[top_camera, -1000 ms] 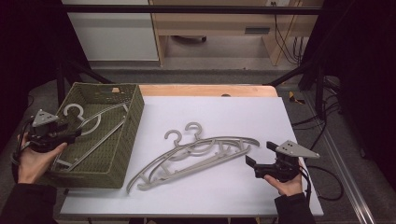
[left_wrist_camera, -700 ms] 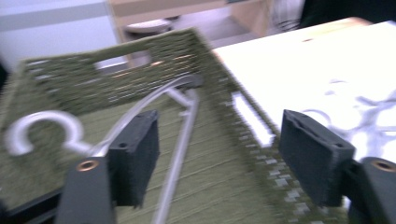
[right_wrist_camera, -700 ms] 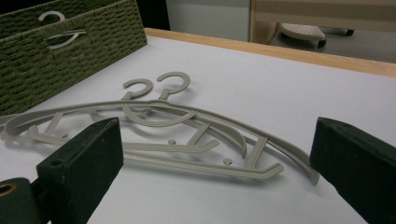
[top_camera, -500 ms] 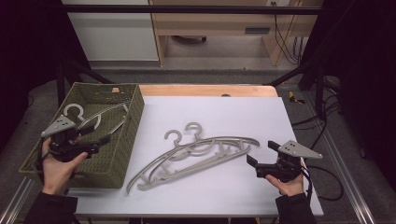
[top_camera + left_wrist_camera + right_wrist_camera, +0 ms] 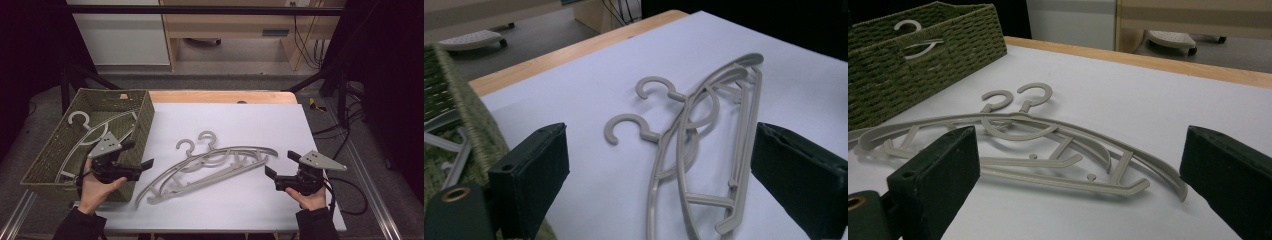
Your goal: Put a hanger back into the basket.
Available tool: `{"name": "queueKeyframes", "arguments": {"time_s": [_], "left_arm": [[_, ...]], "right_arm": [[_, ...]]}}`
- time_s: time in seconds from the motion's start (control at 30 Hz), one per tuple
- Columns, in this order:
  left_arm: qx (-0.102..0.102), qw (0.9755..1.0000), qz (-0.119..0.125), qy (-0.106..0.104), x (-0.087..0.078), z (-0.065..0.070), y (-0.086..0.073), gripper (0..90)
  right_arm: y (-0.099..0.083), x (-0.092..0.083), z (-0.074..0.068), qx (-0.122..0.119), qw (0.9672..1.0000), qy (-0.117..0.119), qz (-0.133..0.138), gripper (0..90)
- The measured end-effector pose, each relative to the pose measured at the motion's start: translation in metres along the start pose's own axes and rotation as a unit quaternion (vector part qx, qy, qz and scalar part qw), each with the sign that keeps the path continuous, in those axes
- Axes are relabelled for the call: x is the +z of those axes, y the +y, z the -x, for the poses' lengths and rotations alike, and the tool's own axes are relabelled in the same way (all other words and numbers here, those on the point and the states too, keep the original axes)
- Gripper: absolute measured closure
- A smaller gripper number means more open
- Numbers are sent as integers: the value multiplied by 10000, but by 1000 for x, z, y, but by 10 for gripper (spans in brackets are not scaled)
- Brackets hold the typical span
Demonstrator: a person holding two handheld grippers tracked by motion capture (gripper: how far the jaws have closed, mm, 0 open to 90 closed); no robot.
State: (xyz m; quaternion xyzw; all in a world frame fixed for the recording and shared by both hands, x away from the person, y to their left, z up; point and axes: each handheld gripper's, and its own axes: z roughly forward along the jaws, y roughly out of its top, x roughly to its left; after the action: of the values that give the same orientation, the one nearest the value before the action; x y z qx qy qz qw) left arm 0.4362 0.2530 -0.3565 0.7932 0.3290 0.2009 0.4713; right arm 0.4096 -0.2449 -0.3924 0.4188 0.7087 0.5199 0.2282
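Two grey plastic hangers point(image 5: 210, 162) lie stacked on the white table point(image 5: 250, 120), hooks pointing away from me. More grey hangers point(image 5: 87, 125) rest inside the green woven basket point(image 5: 50, 150) at the left. My left gripper point(image 5: 140, 154) hovers over the basket's near right corner, pointing right at the stacked hangers point(image 5: 684, 130). Its jaws have just been opening and are open with nothing between them. My right gripper point(image 5: 280, 163) sits at the right end of the hangers point(image 5: 1048, 130), pointing left, open and empty.
The basket point(image 5: 908, 65) takes up the table's left edge. A wooden strip point(image 5: 225, 96) runs along the far edge of the table. Beyond it are a floor, cabinets and cables.
My left gripper has moved right, from the basket's left side to its near right corner, and its jaws now stand wider. The right gripper and the hangers on the table have not moved.
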Motion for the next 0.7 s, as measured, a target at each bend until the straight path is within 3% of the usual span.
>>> {"name": "queueKeyframes", "arguments": {"time_s": [0.17, 0.37, 0.53, 0.7], "left_arm": [[177, 9996, -163, -141, 16, 13, 3, 72], [249, 9983, -479, -240, 39, 21, 2, 78], [435, 9954, -813, -262, 58, 27, 1, 95], [442, 9928, -1072, -285, 75, 30, -1, 133]], "right_arm": [[0, 0, 0, 46, 10000, 14, 4, 30], [0, 1, -1, 7, 10000, 27, -28, 31], [0, 2, -2, 4, 10000, 45, -45, 32], [-1, 2, -2, -49, 9999, 58, -77, 33]]}}
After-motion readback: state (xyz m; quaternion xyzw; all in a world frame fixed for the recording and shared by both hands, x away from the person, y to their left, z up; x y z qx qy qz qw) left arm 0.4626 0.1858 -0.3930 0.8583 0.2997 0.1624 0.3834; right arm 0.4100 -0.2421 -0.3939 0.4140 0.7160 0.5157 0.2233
